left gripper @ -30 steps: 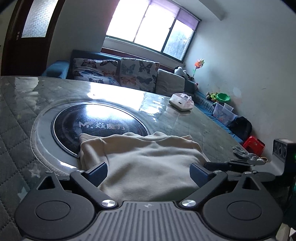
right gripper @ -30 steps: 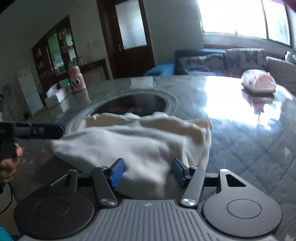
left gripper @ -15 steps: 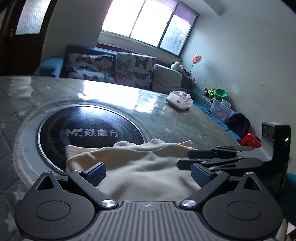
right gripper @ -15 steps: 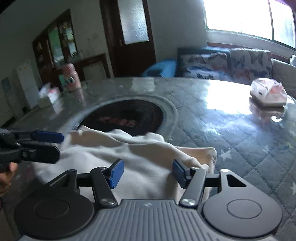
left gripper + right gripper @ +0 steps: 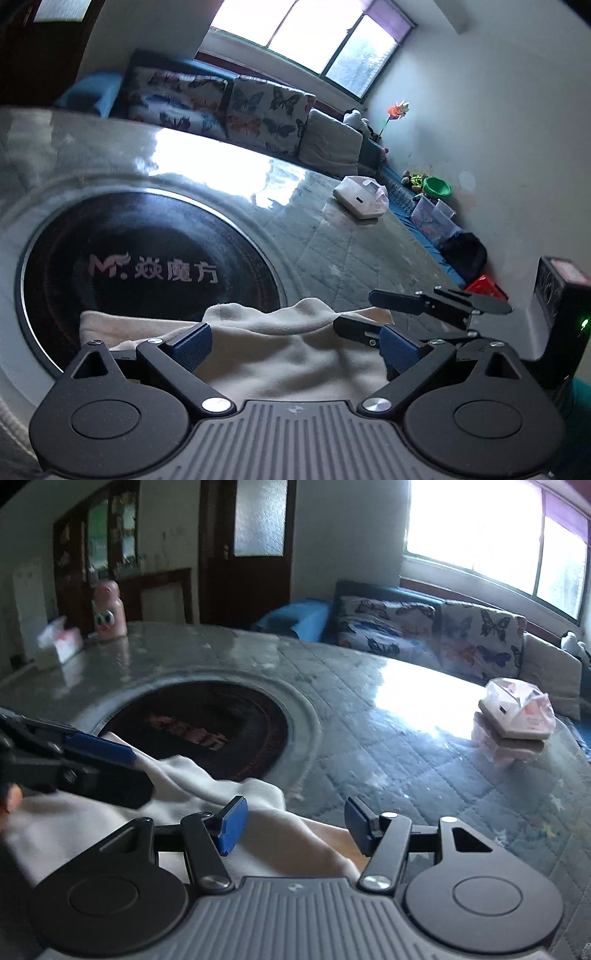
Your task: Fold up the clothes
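1. The cream garment [image 5: 280, 354] lies bunched at the near edge of the table [image 5: 369, 254], its far hem draped over the near rim of the black round plate [image 5: 147, 258] set into the tabletop.
2. The left gripper [image 5: 295, 343] hovers over the garment with its jaws wide apart — the blue pads [image 5: 190, 345] press on nothing, and the cloth simply lies below and between them.
3. The right gripper [image 5: 295, 823] also stands with its jaws apart at a middling width over the garment's right end; its pads clamp no cloth.
4. In the left wrist view the right gripper's fingers reach in from the right, close above the garment's right corner; in the right wrist view the left gripper's fingers [image 5: 96, 749] come in from the left, over the cloth — whether they touch it I cannot tell.
5. A white tissue box [image 5: 360, 197] sits far right on the table, well apart from the garment.
6. A pink bottle [image 5: 109, 611] stands at the table's far left edge.
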### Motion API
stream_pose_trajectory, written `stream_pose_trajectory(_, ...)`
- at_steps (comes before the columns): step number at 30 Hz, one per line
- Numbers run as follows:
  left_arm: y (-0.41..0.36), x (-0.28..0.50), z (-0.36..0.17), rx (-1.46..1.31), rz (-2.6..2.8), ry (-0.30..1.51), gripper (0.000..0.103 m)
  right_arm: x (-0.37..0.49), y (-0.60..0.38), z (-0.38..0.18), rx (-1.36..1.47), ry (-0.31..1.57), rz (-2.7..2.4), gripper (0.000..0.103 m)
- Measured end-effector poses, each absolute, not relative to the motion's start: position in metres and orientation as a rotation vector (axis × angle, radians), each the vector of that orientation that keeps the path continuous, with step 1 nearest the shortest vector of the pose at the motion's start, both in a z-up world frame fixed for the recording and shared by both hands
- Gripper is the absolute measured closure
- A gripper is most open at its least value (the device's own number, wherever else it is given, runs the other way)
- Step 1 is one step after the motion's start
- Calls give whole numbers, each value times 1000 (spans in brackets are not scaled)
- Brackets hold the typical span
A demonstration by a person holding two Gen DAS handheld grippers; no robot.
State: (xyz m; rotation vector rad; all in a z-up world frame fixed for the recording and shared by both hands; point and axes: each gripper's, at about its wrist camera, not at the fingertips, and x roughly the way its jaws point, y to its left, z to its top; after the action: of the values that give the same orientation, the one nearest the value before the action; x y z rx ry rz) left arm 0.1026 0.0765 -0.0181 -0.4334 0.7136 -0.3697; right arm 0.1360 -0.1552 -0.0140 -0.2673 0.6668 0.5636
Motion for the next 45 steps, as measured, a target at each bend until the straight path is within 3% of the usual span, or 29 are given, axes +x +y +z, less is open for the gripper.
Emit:
stream_pose_trajectory(7, 78, 109, -27, -463, -369, 731, 4, 141, -159, -19, -263, 677, 549, 34)
stream_pose_trajectory(23, 72, 80, 1, -336, -286, 677, 0, 129, -167, -12, -293, 642, 461, 28)
stream_pose_trajectory(26, 76, 69, 5, -320, -248, 664, 0, 115, -173, 1, -285, 599, 466, 18)
stream_pose_trajectory(33, 81, 40, 10, -231, -150, 636, 0, 73, -173, 13, -281, 560, 520, 10)
stream_pose_trajectory(45, 84, 9, 13, -178, -70, 625, 0, 28, -147, -10, -340, 546, 576, 5)
